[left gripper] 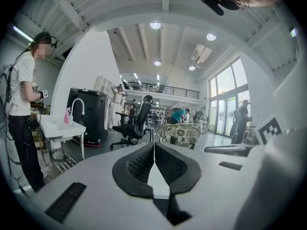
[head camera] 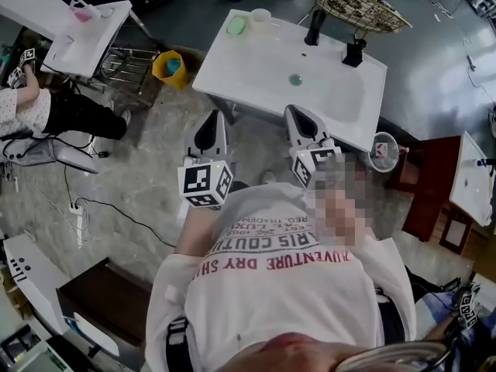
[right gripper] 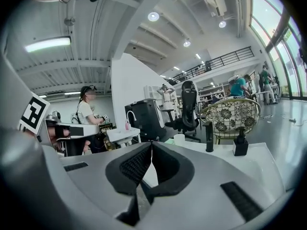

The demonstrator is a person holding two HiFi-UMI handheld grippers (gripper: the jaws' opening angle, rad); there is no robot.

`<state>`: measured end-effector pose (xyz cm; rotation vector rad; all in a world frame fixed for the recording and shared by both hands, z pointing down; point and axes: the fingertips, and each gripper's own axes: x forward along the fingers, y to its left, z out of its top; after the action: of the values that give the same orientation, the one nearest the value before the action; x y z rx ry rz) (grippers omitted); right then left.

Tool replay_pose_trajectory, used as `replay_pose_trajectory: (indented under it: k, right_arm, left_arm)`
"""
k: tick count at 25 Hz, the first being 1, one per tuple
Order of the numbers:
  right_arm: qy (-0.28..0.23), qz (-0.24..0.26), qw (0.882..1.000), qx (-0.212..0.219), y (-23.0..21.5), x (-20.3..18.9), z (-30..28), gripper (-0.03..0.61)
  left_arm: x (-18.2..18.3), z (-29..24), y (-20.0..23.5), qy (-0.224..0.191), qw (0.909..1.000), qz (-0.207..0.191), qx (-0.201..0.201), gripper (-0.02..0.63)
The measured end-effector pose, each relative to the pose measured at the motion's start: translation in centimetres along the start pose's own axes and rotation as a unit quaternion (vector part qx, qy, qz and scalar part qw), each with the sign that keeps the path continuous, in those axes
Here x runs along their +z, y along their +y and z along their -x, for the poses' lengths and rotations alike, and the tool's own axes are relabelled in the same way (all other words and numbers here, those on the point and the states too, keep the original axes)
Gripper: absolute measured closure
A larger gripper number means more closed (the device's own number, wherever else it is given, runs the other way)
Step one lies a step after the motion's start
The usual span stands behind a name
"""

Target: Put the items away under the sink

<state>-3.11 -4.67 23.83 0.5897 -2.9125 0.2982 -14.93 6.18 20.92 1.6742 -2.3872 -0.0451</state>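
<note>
Both claws are pressed together and empty. The left claw [left gripper: 155, 146] shows its ribbed pads meeting along one seam with nothing between them, and the right claw [right gripper: 150, 146] looks the same. They are held side by side at chest height, near the front edge of the white sink tabletop [head camera: 256, 68] but not over it. The things to put away stand along the far rim of that tabletop, well apart from either claw. At the left corner are a pale cup [right gripper: 179, 139] and, just beside it, a flat green pad [head camera: 235, 25]. Toward the right are a tall black piece [right gripper: 208, 137], which could be a bottle or the tap, and a squat black pump dispenser [right gripper: 241, 143]. The dispenser is probably the heaviest if it is full. Its smooth sides look slippery, so a grip low across the body seems safer than one on the thin pump neck, which could turn or lift. The cup looks light and stiff and may tip or crack under a hard squeeze, so it is best pinched across the wall near the rim. The green pad looks soft and low, so the claw would have to come down close to the surface and nip its edges. The space under the sink is not visible from here.
</note>
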Motion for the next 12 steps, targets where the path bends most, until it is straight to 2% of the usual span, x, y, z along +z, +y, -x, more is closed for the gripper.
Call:
replay_pose_trajectory:
  k: [5,8,12]
  right_arm:
    - [0.006,-0.023,1.0,-0.017,-4.1,-0.2,-1.2,0.553]
    - [0.012,-0.038,0.999,-0.033,-5.7,-0.5,-1.7,0.553]
    - [0.016,-0.032,0.998,-0.057,-7.5,-0.4,-3.0,0.554]
  left_arm:
    - [0.1,-3.9,-0.9,0.015,0.9998,-0.009,-0.004,0.591]
    - [-0.3,-6.0,-1.6,0.024,0.9994,-0.01,-0.022,0.591]
    - [-0.8,-9.4,-1.8,0.035,0.9981,-0.012,-0.049,0.591]
